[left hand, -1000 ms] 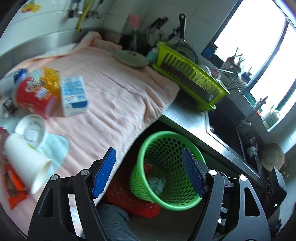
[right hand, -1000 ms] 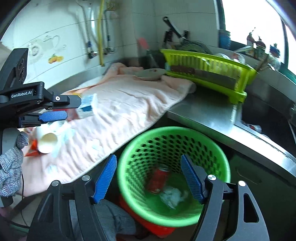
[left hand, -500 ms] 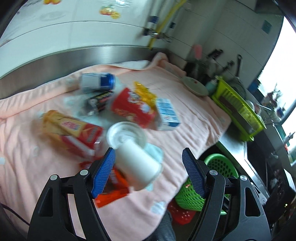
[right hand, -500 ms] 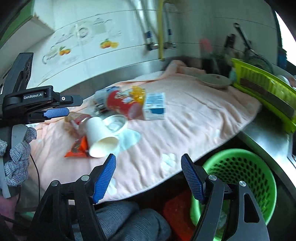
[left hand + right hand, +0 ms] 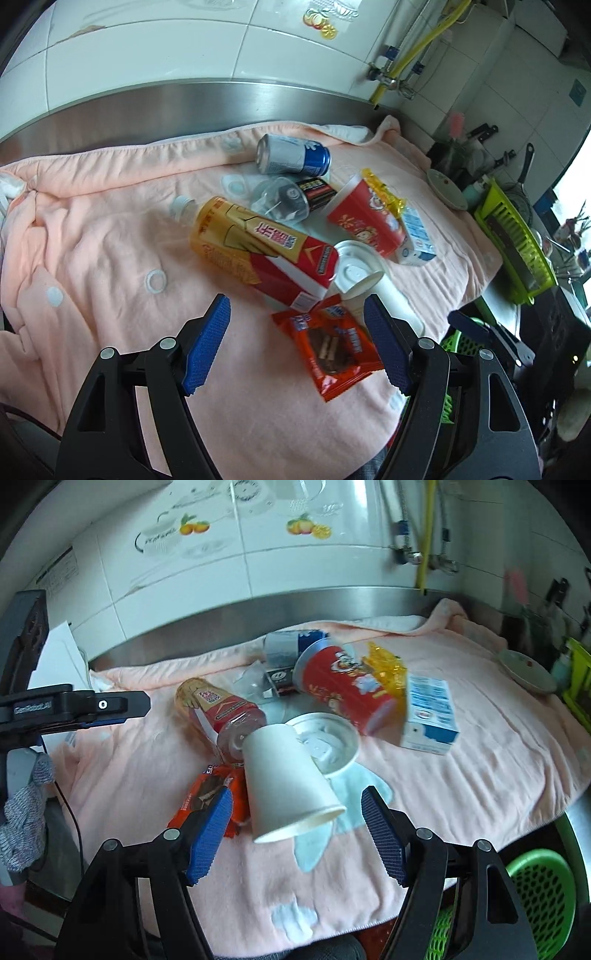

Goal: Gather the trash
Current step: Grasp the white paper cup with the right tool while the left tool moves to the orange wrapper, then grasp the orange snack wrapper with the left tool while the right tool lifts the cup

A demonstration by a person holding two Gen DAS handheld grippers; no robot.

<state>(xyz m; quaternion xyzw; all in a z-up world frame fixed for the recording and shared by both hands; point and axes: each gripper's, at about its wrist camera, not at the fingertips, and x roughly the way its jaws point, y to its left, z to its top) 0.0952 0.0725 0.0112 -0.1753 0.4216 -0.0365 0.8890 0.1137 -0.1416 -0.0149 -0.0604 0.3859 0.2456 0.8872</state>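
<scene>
A pink towel [image 5: 110,229] covers most of both frames, spread over a steel counter below a white tiled wall [image 5: 258,554]. At the lower right of the right wrist view, a green perforated trash basket [image 5: 543,886] shows past the towel's edge; a lime dish rack [image 5: 513,236] sits at the right edge of the left wrist view.

The trash lies clustered mid-frame on the towel. A yellow-and-red drink bottle [image 5: 258,247] lies on its side, centre of the left view. Right of it lies a red snack tub [image 5: 365,218], with a crumpled yellow wrapper [image 5: 384,192] against it and a blue-and-white milk carton [image 5: 417,232] touching its far side. A silver-and-blue can [image 5: 291,155] lies on its side toward the upper centre. A white paper cup [image 5: 288,782] lies tipped, mouth toward the camera, in the centre of the right view, with a white lid [image 5: 325,742] just behind it. An orange-red snack packet [image 5: 332,347] lies flat at lower centre.

The left gripper [image 5: 299,347] is spread wide, empty, the packet between its blue pads. The right gripper [image 5: 295,830] is likewise spread, empty, framing the cup's mouth.
</scene>
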